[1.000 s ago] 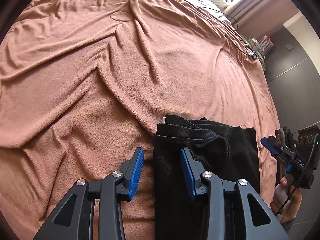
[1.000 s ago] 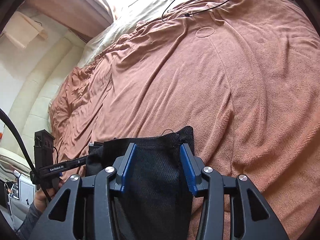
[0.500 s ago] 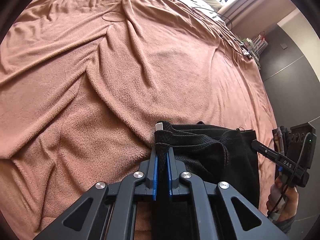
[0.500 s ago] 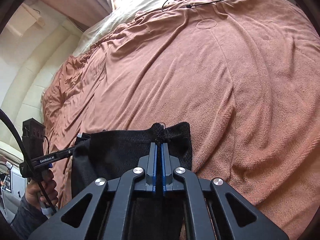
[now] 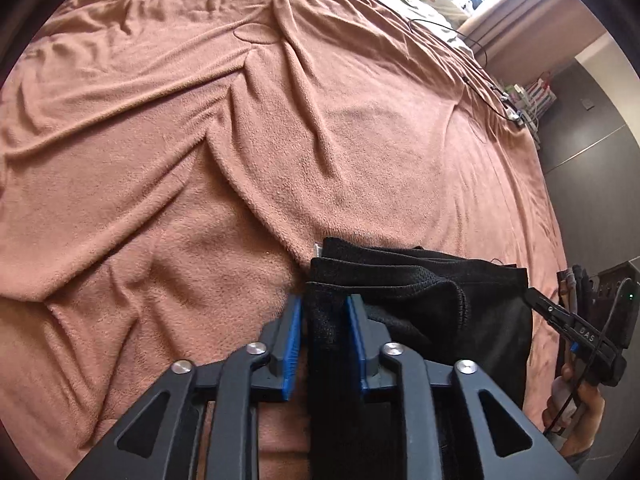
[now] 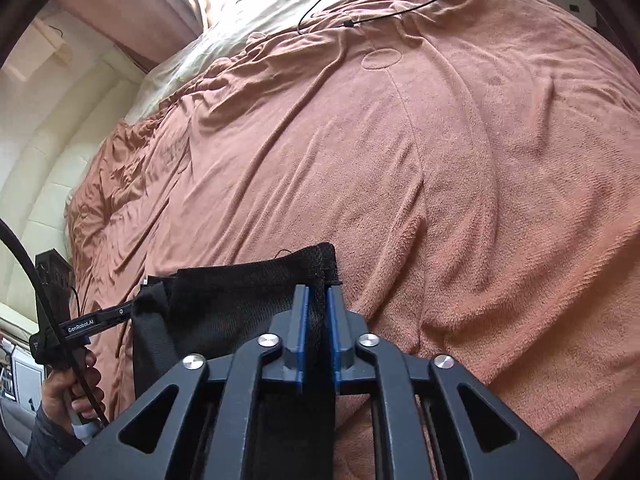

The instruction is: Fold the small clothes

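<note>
black garment point(image 5: 472, 320), a small folded piece of dark mesh-like fabric, lies on the bed's brown fleece blanket point(image 5: 280, 152), near the blanket's lower edge in both views. its layers are stacked, with a folded-over hem showing on top and a small white tag peeking out at the far left corner.

left gripper point(image 5: 323, 312) reaches down over the garment's left edge. its blue-padded fingers point(image 5: 293, 332) straddle a narrow band of the cloth, and they are spreading apart; the left pad stands clear of the fabric with blanket showing beside it, while the right pad sits close against the cloth, so the grip looks released.

right gripper point(image 6: 318, 312) sits at the garment's far right corner, where a stitched seam stands up between its fingers point(image 6: 301, 332). these fingers are parting too, yet the gap is slim and the seam fills it; whether the pads are pressing it i cannot tell for sure, though they appear to touch on both sides.

from the left wrist view, the right gripper point(image 5: 536, 300) shows at the garment's right edge, held by a hand point(image 5: 576, 408). from the right wrist view, the left gripper point(image 6: 134, 308) meets the garment's left side, with a hand point(image 6: 68, 388) and dark sleeve below it.

a thin black cable point(image 6: 360, 4) loops on the blanket well beyond the garment, near pale bedding point(image 6: 256, 12).
</note>
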`<state>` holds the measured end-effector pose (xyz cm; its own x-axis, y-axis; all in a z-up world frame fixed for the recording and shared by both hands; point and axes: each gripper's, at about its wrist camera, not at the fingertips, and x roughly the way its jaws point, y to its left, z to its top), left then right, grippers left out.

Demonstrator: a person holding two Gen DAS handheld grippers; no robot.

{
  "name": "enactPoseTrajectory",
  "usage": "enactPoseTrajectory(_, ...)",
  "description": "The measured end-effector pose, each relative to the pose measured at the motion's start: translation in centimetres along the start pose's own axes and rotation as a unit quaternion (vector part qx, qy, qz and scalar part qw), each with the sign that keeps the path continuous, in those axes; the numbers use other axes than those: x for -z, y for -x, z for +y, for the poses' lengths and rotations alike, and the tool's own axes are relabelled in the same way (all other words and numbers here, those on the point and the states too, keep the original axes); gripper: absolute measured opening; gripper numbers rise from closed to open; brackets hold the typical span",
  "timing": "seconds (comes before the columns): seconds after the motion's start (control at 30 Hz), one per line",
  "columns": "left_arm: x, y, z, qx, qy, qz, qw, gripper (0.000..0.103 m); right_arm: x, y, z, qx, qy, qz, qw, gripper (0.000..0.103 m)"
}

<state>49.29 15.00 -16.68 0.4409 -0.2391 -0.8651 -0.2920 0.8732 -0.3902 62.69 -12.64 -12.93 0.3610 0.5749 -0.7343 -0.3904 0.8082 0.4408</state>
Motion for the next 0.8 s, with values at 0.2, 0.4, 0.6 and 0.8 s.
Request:
enactPoseTrajectory(0.2, 0.6, 3.1, -0.6, -0.021, -0.015, -0.041, 0.9988, 0.053, 1.2, 1.5, -0.1, -0.011, 0.004, -0.009, 1.000, 0.064)
enactPoseTrajectory(0.4, 2.7, 4.1, -2.6, 0.019, -0.025, -0.026, 0.9992, 0.053, 2.6, 3.6, -0.3, -0.014, 0.009, -0.014, 1.000, 0.064)
enactPoseTrajectory(0.6, 5.2, 3.1, -4.9, 0.042, -0.040, 0.005, 0.9983, 0.053, 4.1, 4.7, -0.2, -0.017, 0.011, -0.007, 1.000, 0.064)
enactPoseTrajectory(0.8, 7.0, 1.1, -6.0, 0.048, -0.039, 0.044, 0.9971, 0.053, 6.4, 6.1, -0.6, -0.019, -0.004, -0.004, 1.000, 0.064)
